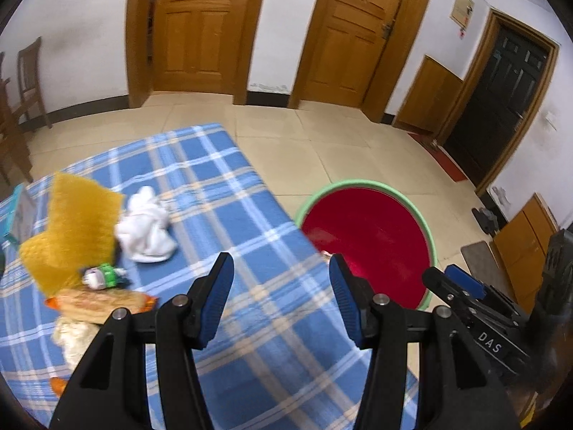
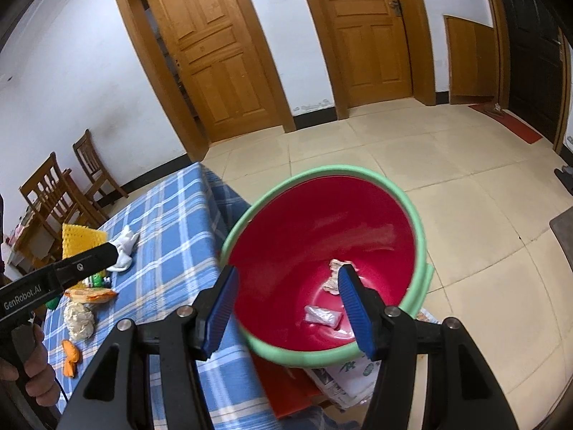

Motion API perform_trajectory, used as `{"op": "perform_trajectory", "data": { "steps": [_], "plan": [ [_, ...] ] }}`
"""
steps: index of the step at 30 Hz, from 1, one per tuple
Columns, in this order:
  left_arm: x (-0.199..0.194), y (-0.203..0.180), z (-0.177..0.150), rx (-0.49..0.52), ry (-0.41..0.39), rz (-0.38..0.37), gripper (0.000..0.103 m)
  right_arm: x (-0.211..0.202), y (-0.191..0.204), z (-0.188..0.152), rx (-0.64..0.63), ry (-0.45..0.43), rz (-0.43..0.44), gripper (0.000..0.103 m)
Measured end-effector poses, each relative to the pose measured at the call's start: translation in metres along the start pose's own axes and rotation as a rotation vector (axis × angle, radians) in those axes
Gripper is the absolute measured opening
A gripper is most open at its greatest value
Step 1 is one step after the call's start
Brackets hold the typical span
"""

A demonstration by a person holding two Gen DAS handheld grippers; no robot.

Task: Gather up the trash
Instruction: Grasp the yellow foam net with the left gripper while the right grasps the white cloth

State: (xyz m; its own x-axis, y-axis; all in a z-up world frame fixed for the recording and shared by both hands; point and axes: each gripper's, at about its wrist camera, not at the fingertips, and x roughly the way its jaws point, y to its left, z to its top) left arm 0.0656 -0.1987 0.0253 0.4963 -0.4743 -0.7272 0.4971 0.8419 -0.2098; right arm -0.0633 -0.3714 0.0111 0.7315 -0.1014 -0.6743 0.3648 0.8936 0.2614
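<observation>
Beside the table's edge, at four o'clock from the clutter: red basin, two scraps inside, seen only by the right wrist. Right gripper spread, empty, above it; left gripper likewise released. Between pickups, likely; next, white rag at ten o'clock, snack packet nearer.
</observation>
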Motion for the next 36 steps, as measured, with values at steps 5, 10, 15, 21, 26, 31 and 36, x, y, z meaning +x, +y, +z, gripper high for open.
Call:
{"op": "perform_trajectory", "data": {
  "steps": [5, 10, 15, 21, 26, 31, 36],
  "plan": [
    [-0.015, 0.031, -0.001, -0.043, -0.021, 0.046, 0.055, 0.001, 0.021, 0.001, -0.029, 0.014, 0.033, 0.061],
    [-0.027, 0.060, -0.003, -0.078, -0.039, 0.088, 0.055, 0.006, 0.048, 0.003, -0.066, 0.032, 0.068, 0.061],
    [-0.041, 0.090, -0.006, -0.114, -0.059, 0.125, 0.055, 0.014, 0.077, 0.006, -0.100, 0.051, 0.093, 0.061],
    [-0.052, 0.130, -0.007, -0.160, -0.074, 0.175, 0.055, 0.028, 0.114, 0.009, -0.141, 0.076, 0.126, 0.062],
    [-0.051, 0.164, -0.011, -0.204, -0.062, 0.217, 0.056, 0.042, 0.143, 0.012, -0.172, 0.086, 0.154, 0.066],
    [-0.042, 0.188, -0.017, -0.236, -0.047, 0.242, 0.056, 0.061, 0.176, 0.014, -0.215, 0.098, 0.175, 0.067],
    [-0.031, 0.200, -0.020, -0.253, -0.036, 0.235, 0.056, 0.085, 0.198, 0.015, -0.251, 0.114, 0.177, 0.070]
  ]
}}
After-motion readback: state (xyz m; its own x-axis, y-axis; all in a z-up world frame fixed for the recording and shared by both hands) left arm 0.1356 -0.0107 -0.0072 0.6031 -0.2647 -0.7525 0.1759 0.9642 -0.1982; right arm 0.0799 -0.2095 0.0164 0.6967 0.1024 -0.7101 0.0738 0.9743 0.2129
